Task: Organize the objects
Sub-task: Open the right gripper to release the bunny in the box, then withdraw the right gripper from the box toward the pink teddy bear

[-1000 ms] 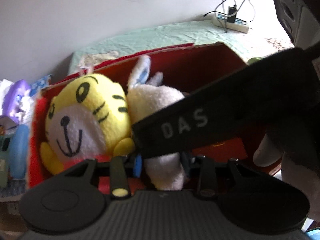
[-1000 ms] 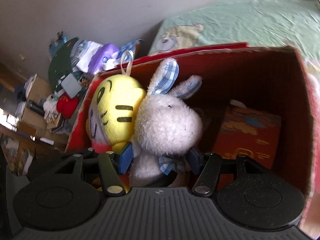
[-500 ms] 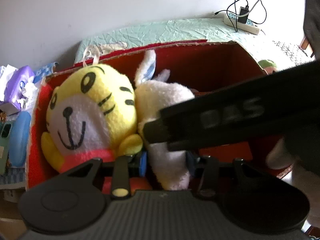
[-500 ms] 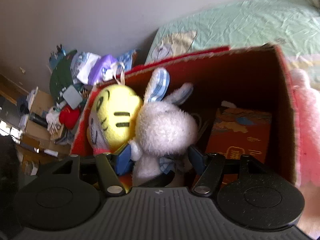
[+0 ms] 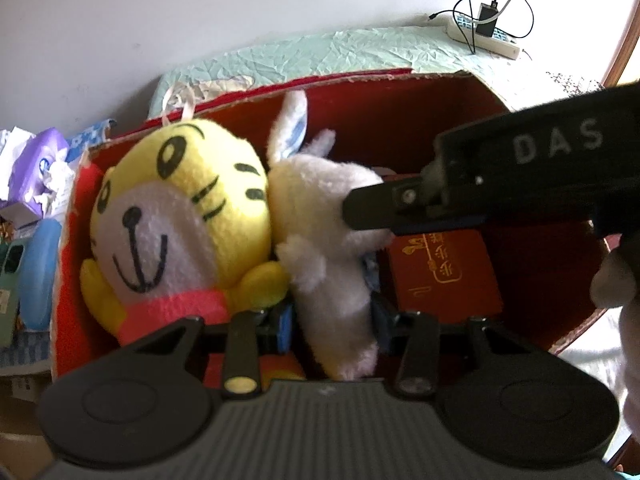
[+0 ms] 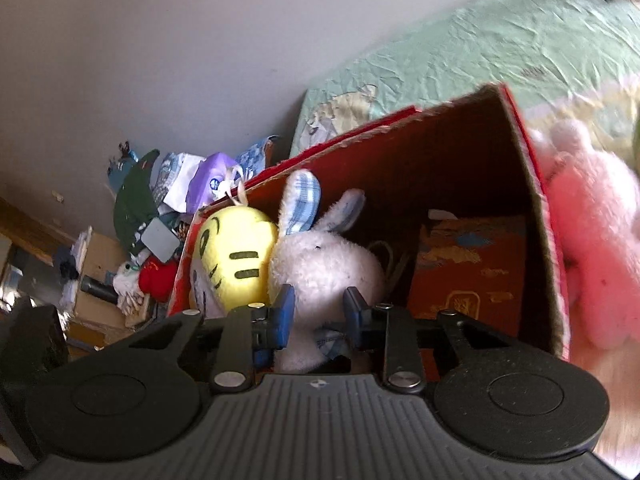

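Observation:
A white plush rabbit [image 5: 332,240] with blue checked ears lies in a red cardboard box [image 5: 400,92], next to a yellow plush tiger [image 5: 176,216]. My left gripper [image 5: 332,320] has its blue pads on either side of the rabbit's lower body and holds it. My right gripper [image 6: 318,316] stands at the rabbit [image 6: 324,268] with its pads close beside the body; whether they press it I cannot tell. Its black body [image 5: 520,168] crosses the left wrist view from the right. The tiger [image 6: 236,256] and box [image 6: 516,128] also show in the right wrist view.
A red gift box [image 5: 444,272] lies in the cardboard box at right. A pink plush toy [image 6: 592,248] sits outside the box's right wall. A green bedspread [image 6: 480,52] lies behind. Clutter [image 6: 160,208] is piled to the left. A power strip [image 5: 484,32] lies at the far right.
My right gripper has pulled back up and to the right, away from the rabbit's head, and its pads have narrowed. The left gripper stays on the rabbit.

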`<state>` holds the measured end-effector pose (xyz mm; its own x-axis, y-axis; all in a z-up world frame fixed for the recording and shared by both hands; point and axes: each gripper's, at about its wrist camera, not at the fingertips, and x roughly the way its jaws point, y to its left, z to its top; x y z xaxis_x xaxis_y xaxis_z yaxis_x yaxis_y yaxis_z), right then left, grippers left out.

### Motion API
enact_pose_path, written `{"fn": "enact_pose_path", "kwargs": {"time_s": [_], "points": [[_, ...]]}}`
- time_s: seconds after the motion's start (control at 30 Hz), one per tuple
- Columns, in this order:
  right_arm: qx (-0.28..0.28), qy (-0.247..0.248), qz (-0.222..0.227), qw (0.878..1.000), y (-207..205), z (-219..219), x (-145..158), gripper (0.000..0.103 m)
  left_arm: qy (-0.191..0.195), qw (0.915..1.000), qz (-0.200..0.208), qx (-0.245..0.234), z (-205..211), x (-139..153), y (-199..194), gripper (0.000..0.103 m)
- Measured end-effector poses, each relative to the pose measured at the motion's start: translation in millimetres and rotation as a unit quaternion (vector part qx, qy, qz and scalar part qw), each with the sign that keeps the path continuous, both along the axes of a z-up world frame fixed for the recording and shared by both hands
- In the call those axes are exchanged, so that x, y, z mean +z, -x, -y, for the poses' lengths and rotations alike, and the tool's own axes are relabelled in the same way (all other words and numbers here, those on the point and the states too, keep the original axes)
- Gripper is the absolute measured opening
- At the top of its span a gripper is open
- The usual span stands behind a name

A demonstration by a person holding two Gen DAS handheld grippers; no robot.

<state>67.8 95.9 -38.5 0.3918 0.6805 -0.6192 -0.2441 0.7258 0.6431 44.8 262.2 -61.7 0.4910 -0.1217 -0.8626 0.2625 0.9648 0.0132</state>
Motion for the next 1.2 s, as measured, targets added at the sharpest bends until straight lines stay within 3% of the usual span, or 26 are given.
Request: {"fn": "enact_pose_path", "kwargs": {"time_s": [0.27,0.53,0.87,1.2], "points": [[0.007,0.020,0.024,0.999,3,-8,-2,0.031,0.007,0.9998,-0.009,0.015,-1,-2,-6,0.048],[0.010,0.029,0.036,0.999,9,-5,2,0.041,0.008,0.9996,-0.017,0.020,-3,-1,-2,0.049],[-0.007,0.036,0.046,0.998,17,3,9,0.041,0.011,0.9996,-0.017,0.018,-7,4,5,0.049],[-0.028,0.046,0.056,0.997,26,13,11,0.041,0.004,1.0000,-0.004,0.008,-1,14,17,0.058]]}}
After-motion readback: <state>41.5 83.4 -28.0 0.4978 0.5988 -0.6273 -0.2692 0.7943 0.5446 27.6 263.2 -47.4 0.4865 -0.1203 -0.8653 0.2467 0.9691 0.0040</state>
